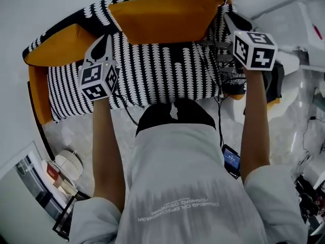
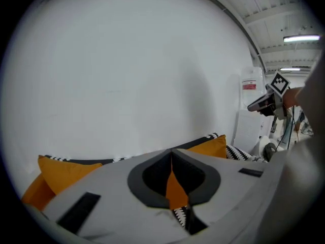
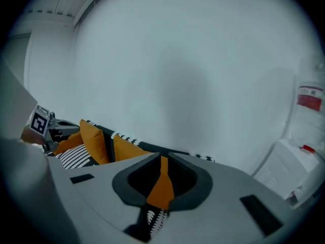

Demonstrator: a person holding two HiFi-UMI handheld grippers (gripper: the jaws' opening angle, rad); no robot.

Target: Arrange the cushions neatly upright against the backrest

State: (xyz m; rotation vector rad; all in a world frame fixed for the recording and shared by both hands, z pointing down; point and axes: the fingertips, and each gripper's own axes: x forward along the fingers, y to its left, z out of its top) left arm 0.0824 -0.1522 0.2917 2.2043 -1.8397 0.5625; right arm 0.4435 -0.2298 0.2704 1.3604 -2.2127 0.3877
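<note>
Both sets of jaws are pinched nearly together on cloth. In the left gripper view, the left gripper has its tips meeting over a wedge of orange fabric, with black-and-white patterned cloth showing just beneath it. The right gripper view shows the same: the right gripper is clamped on an orange fold with patterned cloth under it. In the head view the fabric reads as the central orange cushion, which lies across the top centre of the frame against the dark patterned backrest of the sofa. The left gripper meets the cushion's lower left edge and the right gripper meets its right end, so the cushion spans the space between them. Each gripper carries a cube with square markers, and the person's bare forearms reach up from the bottom of the frame. A second orange cushion leans at the upper left, at the sofa's left end. The sofa seat, striped in black and white, fills the middle of the frame below the held cushion. Both gripper views look over the cushions at a plain white wall. The right gripper also appears at the right edge of the left gripper view.
</note>
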